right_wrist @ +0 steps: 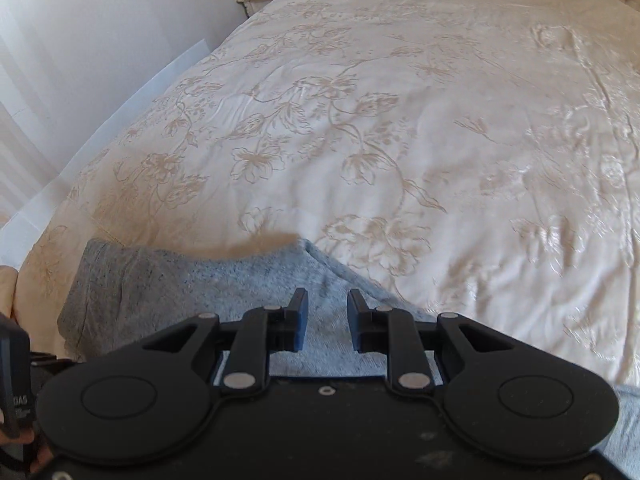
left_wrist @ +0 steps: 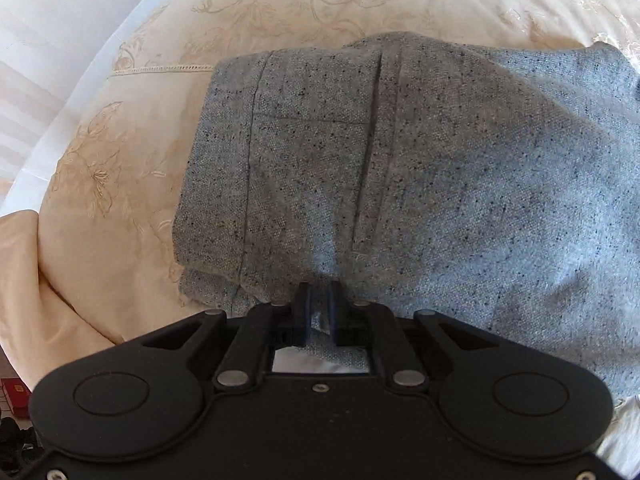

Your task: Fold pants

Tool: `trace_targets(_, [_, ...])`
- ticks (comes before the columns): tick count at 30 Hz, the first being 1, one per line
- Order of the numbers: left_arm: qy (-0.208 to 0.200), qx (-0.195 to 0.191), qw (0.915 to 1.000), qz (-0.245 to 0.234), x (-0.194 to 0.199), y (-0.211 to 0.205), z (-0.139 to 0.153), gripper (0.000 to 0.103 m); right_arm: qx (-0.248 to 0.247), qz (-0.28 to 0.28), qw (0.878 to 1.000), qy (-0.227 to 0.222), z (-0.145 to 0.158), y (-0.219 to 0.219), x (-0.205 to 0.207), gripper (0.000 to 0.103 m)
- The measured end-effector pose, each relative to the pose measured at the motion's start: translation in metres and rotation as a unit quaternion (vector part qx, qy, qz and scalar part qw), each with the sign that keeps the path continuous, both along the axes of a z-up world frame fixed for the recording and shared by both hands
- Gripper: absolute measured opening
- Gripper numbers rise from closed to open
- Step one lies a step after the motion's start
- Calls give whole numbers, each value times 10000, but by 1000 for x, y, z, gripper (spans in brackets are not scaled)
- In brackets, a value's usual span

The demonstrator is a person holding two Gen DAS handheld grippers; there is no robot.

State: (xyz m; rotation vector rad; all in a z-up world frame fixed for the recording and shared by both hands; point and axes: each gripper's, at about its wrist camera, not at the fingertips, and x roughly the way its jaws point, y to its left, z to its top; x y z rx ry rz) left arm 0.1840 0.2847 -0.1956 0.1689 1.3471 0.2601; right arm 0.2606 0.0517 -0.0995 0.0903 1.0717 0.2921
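The left claw (left_wrist: 319, 300) pinches the near edge of the grey pants (left_wrist: 400, 168) on the bed (right_wrist: 400, 120) while the right claw (right_wrist: 327, 314) hovers with jaws apart, so it is better to grip the same edge before lifting evenly

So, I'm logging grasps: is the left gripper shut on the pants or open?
Shut on the pants: the left gripper has its fingers nearly together, with a ridge of grey fabric pinched between them.
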Motion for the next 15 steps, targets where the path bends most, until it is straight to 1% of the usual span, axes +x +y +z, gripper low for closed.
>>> trace_targets(2, [60, -150, 9998, 123, 4, 5, -1, 10, -21, 135, 9999, 36, -9, 14, 18, 24])
trace_targets(4, [111, -401, 9985, 346, 9, 17, -1, 10, -38, 257, 9996, 69, -20, 26, 33, 25])
trace_targets(7, [113, -715, 9958, 558, 12, 28, 0, 10, -137, 312, 9994, 108, -34, 40, 50, 29])
trace_targets(10, [95, -837, 9950, 535, 11, 31, -1, 10, -229, 399, 9985, 287, -49, 44, 61, 29])
trace_targets(13, [63, -875, 9949, 502, 10, 32, -2, 10, -95, 655, 9959, 616, -64, 46, 65, 31])
trace_targets(14, [47, -886, 9948, 502, 11, 32, -2, 10, -114, 723, 9952, 654, -66, 47, 65, 22])
trace_targets(15, [33, -888, 9948, 496, 10, 31, -2, 10, -146, 798, 9947, 630, -67, 49, 63, 4])
